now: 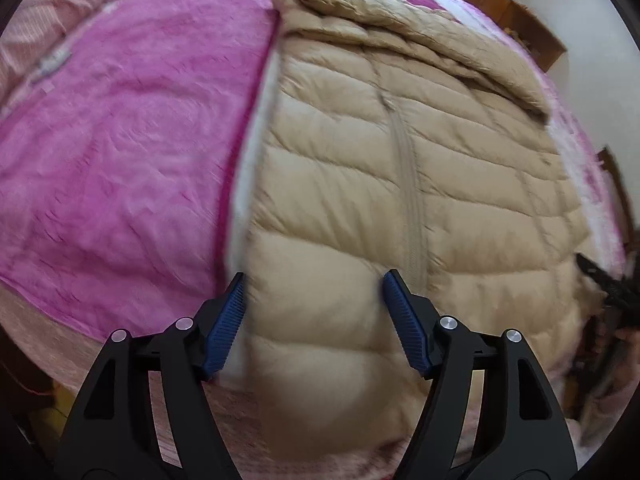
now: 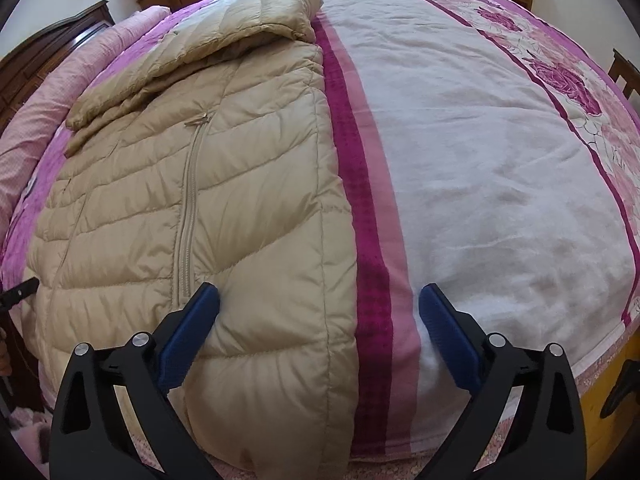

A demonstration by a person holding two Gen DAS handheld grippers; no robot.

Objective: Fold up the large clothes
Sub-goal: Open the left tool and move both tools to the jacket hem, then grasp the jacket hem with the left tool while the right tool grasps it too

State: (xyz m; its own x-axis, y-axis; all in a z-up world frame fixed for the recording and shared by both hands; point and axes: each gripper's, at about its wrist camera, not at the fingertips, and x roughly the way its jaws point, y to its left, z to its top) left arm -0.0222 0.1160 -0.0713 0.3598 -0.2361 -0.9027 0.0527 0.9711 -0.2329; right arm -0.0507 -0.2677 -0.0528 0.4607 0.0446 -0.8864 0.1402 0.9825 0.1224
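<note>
A beige quilted puffer jacket (image 1: 400,184) lies flat on the bed, zip side up, with a sleeve folded across its far end. My left gripper (image 1: 314,276) hangs open over the jacket's near left corner; its left fingertip (image 1: 236,296) is at the jacket's side edge and nothing is pinched. In the right wrist view the same jacket (image 2: 224,184) fills the left half. My right gripper (image 2: 320,288) stands wide open across the jacket's near right edge, one finger over the padding and the other over the white cover. A dark part of the other gripper (image 1: 604,284) shows at the right rim.
The bedspread has a magenta panel (image 1: 120,152), a dark pink stripe (image 2: 360,184), a white panel (image 2: 480,168) and a rose border (image 2: 568,76). Pink pillows (image 2: 60,92) lie by the dark wooden headboard (image 2: 48,44). The bed's near edge runs just below both grippers.
</note>
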